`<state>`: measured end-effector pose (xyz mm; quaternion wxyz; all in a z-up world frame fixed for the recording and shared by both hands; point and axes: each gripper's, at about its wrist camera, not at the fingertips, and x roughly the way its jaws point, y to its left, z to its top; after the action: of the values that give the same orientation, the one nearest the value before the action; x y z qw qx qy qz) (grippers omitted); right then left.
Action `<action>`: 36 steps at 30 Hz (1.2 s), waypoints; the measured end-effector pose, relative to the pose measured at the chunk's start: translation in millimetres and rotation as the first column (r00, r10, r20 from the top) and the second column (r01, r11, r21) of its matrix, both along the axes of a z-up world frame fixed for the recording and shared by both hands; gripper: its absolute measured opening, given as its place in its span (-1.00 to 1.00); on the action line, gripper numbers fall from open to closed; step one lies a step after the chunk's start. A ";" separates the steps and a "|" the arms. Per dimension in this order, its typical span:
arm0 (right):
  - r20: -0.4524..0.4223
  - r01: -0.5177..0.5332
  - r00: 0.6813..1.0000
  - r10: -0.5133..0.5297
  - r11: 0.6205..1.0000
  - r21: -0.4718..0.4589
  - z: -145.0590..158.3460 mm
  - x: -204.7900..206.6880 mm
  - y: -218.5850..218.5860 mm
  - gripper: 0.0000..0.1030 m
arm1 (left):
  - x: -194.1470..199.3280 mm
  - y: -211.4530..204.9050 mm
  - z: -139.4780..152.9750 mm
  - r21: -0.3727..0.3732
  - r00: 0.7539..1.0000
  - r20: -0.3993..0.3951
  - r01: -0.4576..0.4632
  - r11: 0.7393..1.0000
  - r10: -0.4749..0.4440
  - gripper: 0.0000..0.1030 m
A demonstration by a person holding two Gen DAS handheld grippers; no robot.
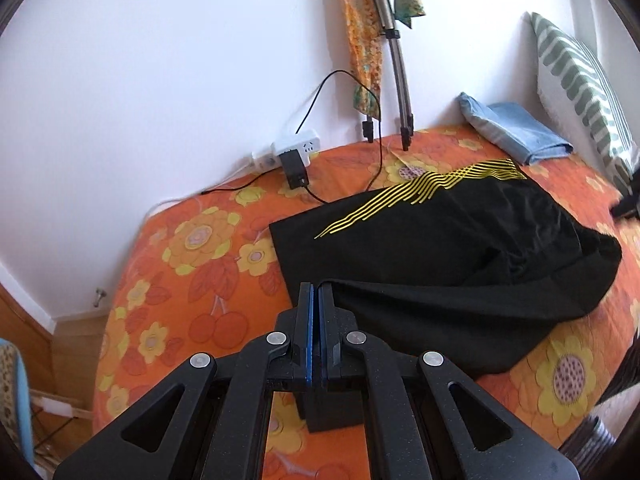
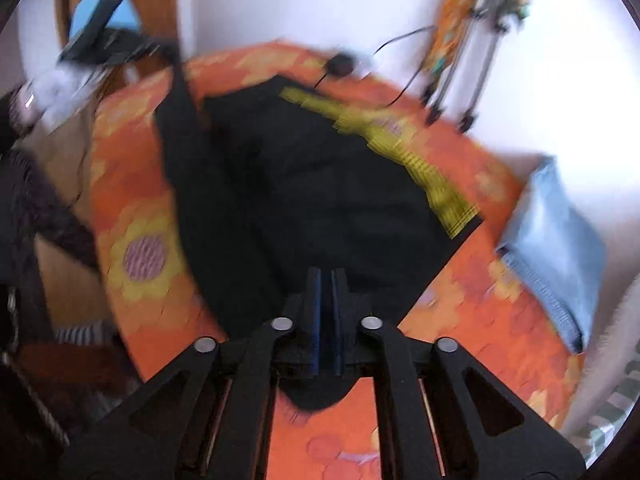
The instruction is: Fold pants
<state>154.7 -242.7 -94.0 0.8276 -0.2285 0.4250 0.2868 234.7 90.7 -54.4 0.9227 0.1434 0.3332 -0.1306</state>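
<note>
Black pants [image 1: 420, 248] with yellow wavy stripes lie on the orange flowered bedspread [image 1: 192, 264], partly folded over themselves. My left gripper [image 1: 317, 286] is shut on a black edge of the pants and holds it above the bed. In the blurred right wrist view the pants [image 2: 312, 192] spread ahead, and my right gripper [image 2: 326, 274] is shut on their near edge, with black cloth hanging below the fingers. The left gripper also shows in the right wrist view [image 2: 100, 40], at the far left, lifting a corner.
A white power strip [image 1: 292, 148] with a black adapter and cable lies by the wall. A folded blue towel [image 1: 516, 128] and a green patterned pillow [image 1: 580, 88] sit at the bed's right. Metal poles [image 1: 396, 68] lean on the wall. Wooden floor [image 1: 72, 344] is left of the bed.
</note>
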 end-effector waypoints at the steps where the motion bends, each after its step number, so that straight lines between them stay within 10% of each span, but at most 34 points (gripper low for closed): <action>1: -0.006 -0.014 1.000 0.014 1.000 -0.015 -5.7 -2.4 -0.4 -0.27 | 3.1 -0.3 -1.7 -0.005 1.000 -0.001 -0.004 1.000 0.004 -0.98; 15: -0.148 0.166 0.977 -0.151 0.982 0.094 -57.7 -35.8 -55.8 -0.02 | 28.2 -5.9 -17.0 -0.020 0.999 -0.035 -0.026 0.999 0.025 -0.98; 24: -0.119 0.151 0.985 -0.127 0.964 0.221 -50.8 -24.0 -52.4 -0.78 | 29.2 -3.4 -16.5 -0.021 0.998 -0.031 -0.046 0.999 0.046 -0.98; 36: -0.148 0.329 0.944 -0.296 0.800 0.502 -16.9 48.6 -81.3 -0.86 | 55.6 1.6 -1.6 -0.070 0.995 -0.003 -0.101 0.992 0.101 -0.98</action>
<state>203.4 -324.0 -110.9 0.8805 0.0858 0.3887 0.2573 290.4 92.3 -56.0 0.9327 0.0938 0.3352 -0.0951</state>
